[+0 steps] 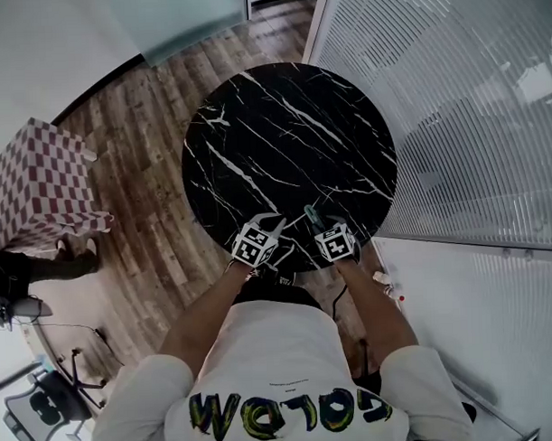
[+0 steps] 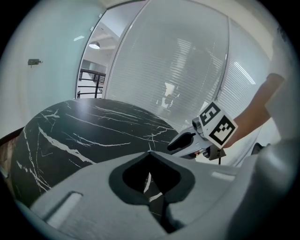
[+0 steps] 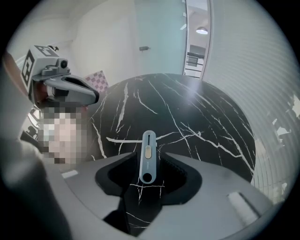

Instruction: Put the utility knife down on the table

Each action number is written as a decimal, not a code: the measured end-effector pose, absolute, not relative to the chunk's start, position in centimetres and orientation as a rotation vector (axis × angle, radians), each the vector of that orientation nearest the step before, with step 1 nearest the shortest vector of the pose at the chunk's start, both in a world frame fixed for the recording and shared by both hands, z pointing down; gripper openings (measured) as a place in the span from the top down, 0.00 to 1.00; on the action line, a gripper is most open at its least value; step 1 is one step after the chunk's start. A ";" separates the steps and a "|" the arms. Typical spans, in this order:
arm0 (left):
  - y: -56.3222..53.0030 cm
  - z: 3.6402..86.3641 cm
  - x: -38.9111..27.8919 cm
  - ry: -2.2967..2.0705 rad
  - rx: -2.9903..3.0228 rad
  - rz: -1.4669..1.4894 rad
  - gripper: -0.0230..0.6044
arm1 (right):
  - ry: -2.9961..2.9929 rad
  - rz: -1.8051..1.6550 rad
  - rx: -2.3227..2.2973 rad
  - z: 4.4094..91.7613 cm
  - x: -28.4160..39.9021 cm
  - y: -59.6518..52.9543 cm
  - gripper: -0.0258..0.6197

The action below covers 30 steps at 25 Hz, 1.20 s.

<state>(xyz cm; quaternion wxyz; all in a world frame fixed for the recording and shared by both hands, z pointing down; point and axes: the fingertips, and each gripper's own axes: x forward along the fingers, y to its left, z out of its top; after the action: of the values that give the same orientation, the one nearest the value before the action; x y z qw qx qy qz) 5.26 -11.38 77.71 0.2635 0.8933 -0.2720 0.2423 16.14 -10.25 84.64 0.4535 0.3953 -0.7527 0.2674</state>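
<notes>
So the knife (image 3: 148,151) lies flat on the table (image 1: 291,124), close to the near edge and pointing away from me. It sits in the gap between the jaws of my right gripper (image 1: 323,230). Those jaws stand wide apart and neither pad touches the handle, so I judge the knife to be set down. My left gripper (image 2: 150,153) hangs just beside it, over the same edge, jaws closed together with nothing in them.

What worries me is the way out. The handle is right between my right pads, so if I pull back at a slant, one pad could catch it. The top looks polished, and I'd expect the knife to slide easily. With the edge this near, a small drag could tip it onto the floor (image 1: 146,129). A straight lift should avoid that.

The table is round, black stone with white veins, and otherwise bare. Wood planks run under it. A checkered box (image 1: 35,187) stands off to my left, and a ribbed glass wall (image 1: 453,100) runs along my right.
</notes>
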 end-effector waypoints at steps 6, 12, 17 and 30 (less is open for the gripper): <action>-12.1 75.1 4.6 -0.775 2.440 0.583 0.96 | -1.985 0.618 1.114 79.7 16.0 -11.4 0.76; -12.1 70.7 3.9 -0.785 2.489 0.482 0.96 | -2.148 0.589 1.266 72.9 14.7 -12.8 0.84; -12.6 66.1 3.3 -0.807 2.547 0.394 0.96 | -2.278 0.533 1.365 66.8 13.9 -13.6 0.88; -12.8 51.1 3.2 -0.797 2.698 0.096 0.97 | -2.555 0.376 1.491 51.3 11.7 -12.7 0.95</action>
<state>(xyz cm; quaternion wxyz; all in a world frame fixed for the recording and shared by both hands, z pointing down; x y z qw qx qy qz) 3.24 -12.75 51.08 0.1626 0.9457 -0.2793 0.0337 11.74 -12.66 51.31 0.0797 0.4986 -0.8540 0.1258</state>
